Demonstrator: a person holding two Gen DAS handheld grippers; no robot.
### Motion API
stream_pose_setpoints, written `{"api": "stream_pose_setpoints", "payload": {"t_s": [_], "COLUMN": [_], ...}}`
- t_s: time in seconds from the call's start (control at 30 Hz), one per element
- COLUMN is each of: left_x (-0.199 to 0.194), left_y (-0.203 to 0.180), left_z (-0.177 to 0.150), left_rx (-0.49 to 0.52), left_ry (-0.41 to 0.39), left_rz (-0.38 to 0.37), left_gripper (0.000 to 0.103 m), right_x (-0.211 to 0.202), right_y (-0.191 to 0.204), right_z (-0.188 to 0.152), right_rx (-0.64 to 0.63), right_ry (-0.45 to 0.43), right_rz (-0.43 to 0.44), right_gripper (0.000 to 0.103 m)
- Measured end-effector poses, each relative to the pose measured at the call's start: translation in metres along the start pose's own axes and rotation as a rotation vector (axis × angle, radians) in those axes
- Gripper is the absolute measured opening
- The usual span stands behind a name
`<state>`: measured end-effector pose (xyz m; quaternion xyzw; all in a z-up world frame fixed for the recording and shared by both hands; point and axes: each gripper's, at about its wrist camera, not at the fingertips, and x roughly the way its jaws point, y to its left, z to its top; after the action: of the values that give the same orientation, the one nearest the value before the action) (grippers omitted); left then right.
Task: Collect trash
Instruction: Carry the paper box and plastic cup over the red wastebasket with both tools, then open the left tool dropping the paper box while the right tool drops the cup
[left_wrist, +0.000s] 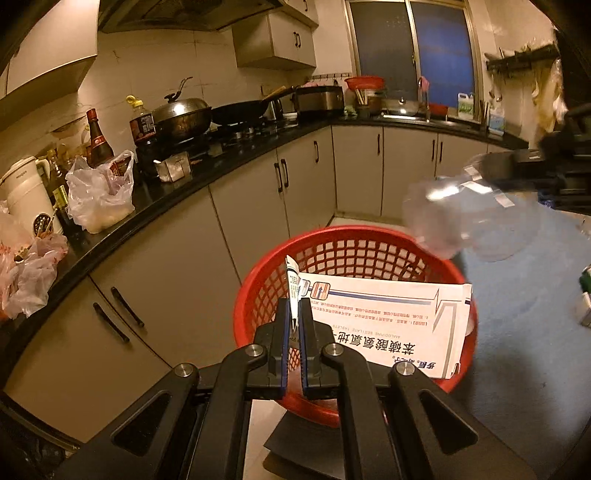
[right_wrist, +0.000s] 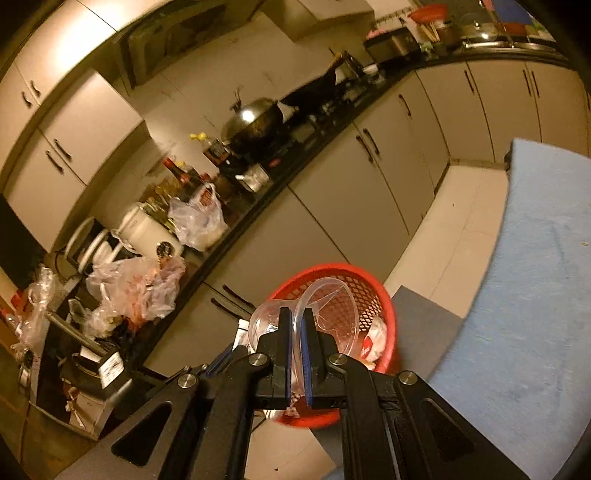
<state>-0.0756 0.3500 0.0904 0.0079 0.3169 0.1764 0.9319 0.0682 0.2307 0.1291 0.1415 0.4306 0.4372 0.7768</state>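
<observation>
A red mesh basket (left_wrist: 332, 254) stands on the floor below both grippers. My left gripper (left_wrist: 294, 317) is shut on the flap of a flattened white medicine box (left_wrist: 388, 321), which hangs over the basket's opening. In the right wrist view my right gripper (right_wrist: 298, 317) is shut on the rim of a clear plastic cup (right_wrist: 332, 306), held above the same red basket (right_wrist: 373, 295), where white wrappers (right_wrist: 375, 338) lie. The left wrist view shows that cup (left_wrist: 465, 218), blurred, at the upper right over the basket's far rim, with the right gripper (left_wrist: 543, 173) dark behind it.
A black kitchen counter (left_wrist: 177, 188) runs along the left, crowded with plastic bags (left_wrist: 99, 195), bottles, a wok (left_wrist: 183, 118) and a kettle (left_wrist: 26, 192). Grey cabinets (left_wrist: 255, 206) stand under it. A blue-covered table (right_wrist: 528, 295) lies to the right of the basket.
</observation>
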Motion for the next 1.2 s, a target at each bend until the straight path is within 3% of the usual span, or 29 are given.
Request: {"api": "stream_pose_setpoints", "payload": {"t_s": [0.23,0.37,0.43,0.53,0.8,0.93,1.2], "left_x": [0.015,0.016,0.014,0.011,-0.005,-0.019,-0.042], "left_y": [0.005,0.005,0.003,0.001,0.003,-0.001,-0.019], "left_z": [-0.002,-0.003,-0.003,-0.002,0.0,-0.001,-0.008], "left_rx": [-0.005,-0.009,-0.001,-0.008,-0.037,-0.043,-0.051], "left_ry": [0.019,0.015,0.003,0.001,-0.02,-0.042,-0.054], "left_rz": [0.011,0.004,0.016,0.011,-0.004,-0.006,-0.042], "left_gripper": [0.008,0.032,0.033,0.033,0.037,0.044,0.048], "right_x": [0.05,0.057,0.057,0.053,0.027,0.015,-0.026], "right_y": [-0.012,-0.016,-0.017,-0.016,-0.018,-0.021,-0.03], "right_z": [0.006,0.006,0.005,0.005,-0.002,-0.009,-0.028], "right_rx": [0.03,0.027,0.022,0.017,0.035,0.044,0.058], "right_ry": [0.042,0.057,0.061,0.059,0.039,0.034,-0.009], "right_rz": [-0.039,-0.057,-0.057,-0.047,-0.008,-0.012,-0.03], "right_gripper": [0.006,0.01,0.016,0.025,0.027,0.038,0.044]}}
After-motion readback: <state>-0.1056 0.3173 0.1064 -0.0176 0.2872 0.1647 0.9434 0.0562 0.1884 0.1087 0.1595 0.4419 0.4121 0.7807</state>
